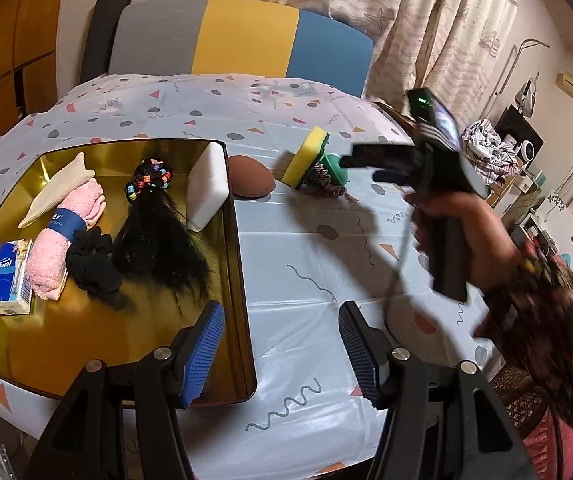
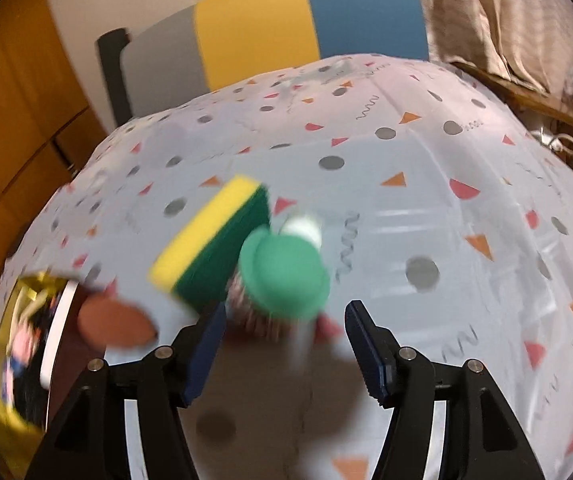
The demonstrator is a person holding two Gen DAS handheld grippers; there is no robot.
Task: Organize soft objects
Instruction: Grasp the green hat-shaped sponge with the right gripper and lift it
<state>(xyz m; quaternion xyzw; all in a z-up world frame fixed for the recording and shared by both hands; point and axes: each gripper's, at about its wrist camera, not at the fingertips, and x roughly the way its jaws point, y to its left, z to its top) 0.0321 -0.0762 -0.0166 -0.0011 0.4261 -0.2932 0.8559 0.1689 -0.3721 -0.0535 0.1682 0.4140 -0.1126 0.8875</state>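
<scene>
A gold tray (image 1: 242, 280) sits at the left of a table (image 1: 306, 272) covered in a cloth printed with dots, triangles and squiggles. The left gripper (image 1: 280, 350) hangs over the tray's near right corner, its blue-padded fingers (image 1: 202, 354) spread wide with nothing between them, one over the tray and the other over the cloth.

In the tray lie a cream cloth (image 1: 60, 190), a rolled pink towel (image 1: 66, 236) with a blue band, a small blue-and-white carton (image 1: 8, 278), a black scrunchie (image 1: 92, 260), a tuft of black hair (image 1: 158, 248) under a bunch of coloured hair ties (image 1: 150, 178), and a white sponge block (image 1: 208, 184) leaning on the right wall.

Just right of the tray a brown oval pad (image 1: 252, 180) lies on the cloth. Beside it, farther right, a yellow-and-green sponge (image 1: 306, 156) rests against a green round object (image 1: 336, 164) and a patterned scrunchie (image 1: 324, 182).

The right gripper (image 2: 282, 348), held by a hand (image 1: 462, 240) in a floral sleeve (image 1: 546, 320), points at that cluster. Its fingers (image 2: 206, 344) stand apart and empty, just short of the green object (image 2: 286, 276) and the sponge (image 2: 214, 240); the right wrist view is motion-blurred.
</scene>
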